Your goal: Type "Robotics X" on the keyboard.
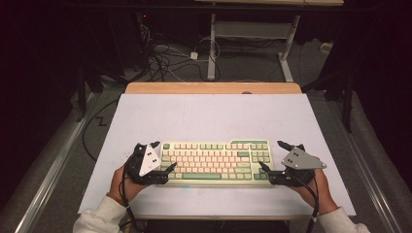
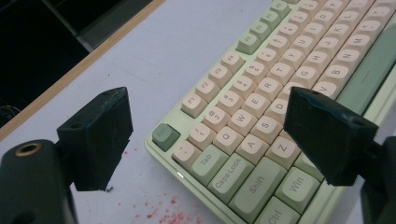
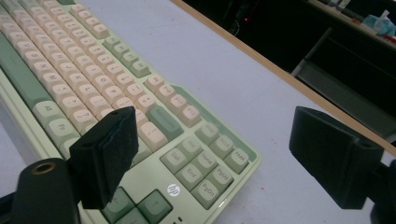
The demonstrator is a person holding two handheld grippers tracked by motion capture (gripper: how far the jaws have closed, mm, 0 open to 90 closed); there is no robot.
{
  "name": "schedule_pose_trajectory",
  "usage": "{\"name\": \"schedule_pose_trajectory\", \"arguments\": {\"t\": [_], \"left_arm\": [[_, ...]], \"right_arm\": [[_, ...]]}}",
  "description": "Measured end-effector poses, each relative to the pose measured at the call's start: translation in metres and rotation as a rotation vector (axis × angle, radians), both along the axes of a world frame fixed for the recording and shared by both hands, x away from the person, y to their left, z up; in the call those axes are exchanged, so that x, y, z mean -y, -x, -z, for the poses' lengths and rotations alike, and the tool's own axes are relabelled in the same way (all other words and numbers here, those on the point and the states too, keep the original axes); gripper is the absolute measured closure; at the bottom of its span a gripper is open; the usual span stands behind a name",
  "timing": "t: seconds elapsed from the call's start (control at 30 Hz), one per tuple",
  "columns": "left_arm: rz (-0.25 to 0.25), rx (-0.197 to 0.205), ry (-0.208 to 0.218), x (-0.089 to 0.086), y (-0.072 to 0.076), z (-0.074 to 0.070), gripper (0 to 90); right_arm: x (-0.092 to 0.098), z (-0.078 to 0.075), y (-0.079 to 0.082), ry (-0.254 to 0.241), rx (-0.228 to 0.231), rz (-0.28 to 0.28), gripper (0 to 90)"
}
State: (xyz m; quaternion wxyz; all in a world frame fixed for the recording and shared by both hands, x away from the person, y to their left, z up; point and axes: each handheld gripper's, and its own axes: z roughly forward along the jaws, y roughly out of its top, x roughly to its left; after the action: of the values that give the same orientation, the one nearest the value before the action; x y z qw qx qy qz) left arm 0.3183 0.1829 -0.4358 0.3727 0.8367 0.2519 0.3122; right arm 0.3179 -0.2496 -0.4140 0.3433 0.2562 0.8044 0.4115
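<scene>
With both grippers set at the keyboard (image 1: 216, 161), I judge the step as the approach to a two-ended grasp. Left gripper (image 1: 163, 156) straddles the keyboard's left end, jaws apart, one over the keys, one off the edge. Right gripper (image 1: 272, 154) does likewise at the right end, jaws apart. Keyboard lies near the table's (image 1: 214, 116) front edge. Next: lower and close on both ends evenly. Beyond the keyboard, open room; in front of it, little margin.
</scene>
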Motion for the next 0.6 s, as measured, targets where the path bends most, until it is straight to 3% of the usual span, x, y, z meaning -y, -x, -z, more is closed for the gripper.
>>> {"name": "schedule_pose_trajectory", "arguments": {"t": [0.6], "left_arm": [[-0.010,0.016,0.002,-0.011,0.011,0.005,14.7]], "right_arm": [[0.013,0.002,0.009,-0.013,0.022,0.016,15.7]]}}
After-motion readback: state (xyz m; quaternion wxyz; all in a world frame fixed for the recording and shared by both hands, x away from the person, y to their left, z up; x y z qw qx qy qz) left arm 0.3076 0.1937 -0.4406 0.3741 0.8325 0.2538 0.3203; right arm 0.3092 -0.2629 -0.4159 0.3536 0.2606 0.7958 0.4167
